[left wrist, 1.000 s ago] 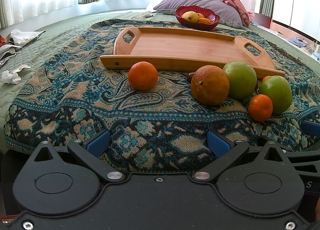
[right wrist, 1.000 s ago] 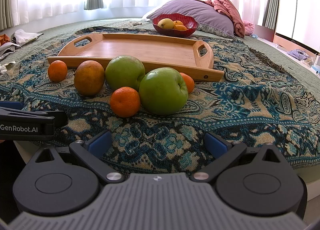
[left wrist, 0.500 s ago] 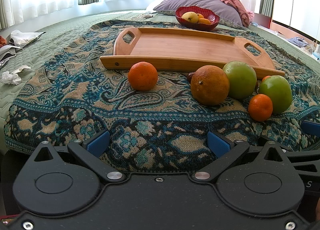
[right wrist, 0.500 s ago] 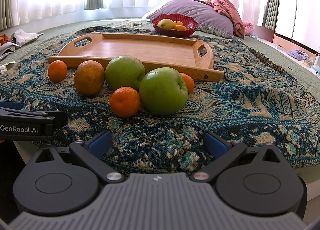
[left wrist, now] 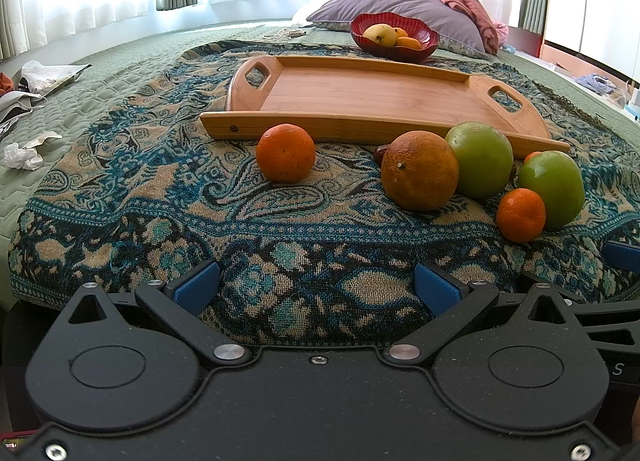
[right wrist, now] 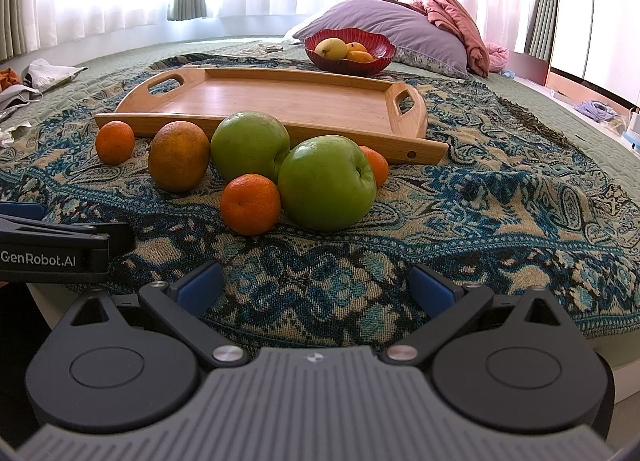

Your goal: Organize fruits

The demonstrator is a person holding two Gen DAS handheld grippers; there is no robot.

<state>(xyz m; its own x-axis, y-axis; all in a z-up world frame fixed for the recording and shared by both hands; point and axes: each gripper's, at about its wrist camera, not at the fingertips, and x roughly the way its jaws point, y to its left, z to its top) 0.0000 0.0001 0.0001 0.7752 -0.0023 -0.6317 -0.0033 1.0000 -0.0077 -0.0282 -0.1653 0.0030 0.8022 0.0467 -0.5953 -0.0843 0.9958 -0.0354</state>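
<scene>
While both tools wait at the near edge of the bed, no fruit has been lifted, so the step in hand is judged to be choosing and reaching for a first piece. Farthest left, a small orange (right wrist: 115, 141) sits alone, just in front of the wooden tray (right wrist: 280, 101). Right of it lies a large dull orange (right wrist: 179, 155), then a green apple (right wrist: 250, 151) touching the tray's near rail. A mandarin (right wrist: 250, 203) rests nearer, beside a second green apple (right wrist: 327, 182), with another small orange (right wrist: 376, 165) half hidden behind that apple. The tray is bare; a red bowl (right wrist: 348, 49) beyond it already holds yellow fruit.

The left gripper (left wrist: 316, 285) has its jaws spread wide with nothing between them, low over the patterned blanket (left wrist: 160, 189). The right gripper (right wrist: 316, 285) is likewise spread and holds nothing.

The lone small orange looks the easiest first pick for the left tool: nothing crowds it. Approach level, centre the fingers on its widest part, and close gently, since round fruit on soft cloth may roll. On the right, taking the mandarin first would likely avoid nudging the apples.
</scene>
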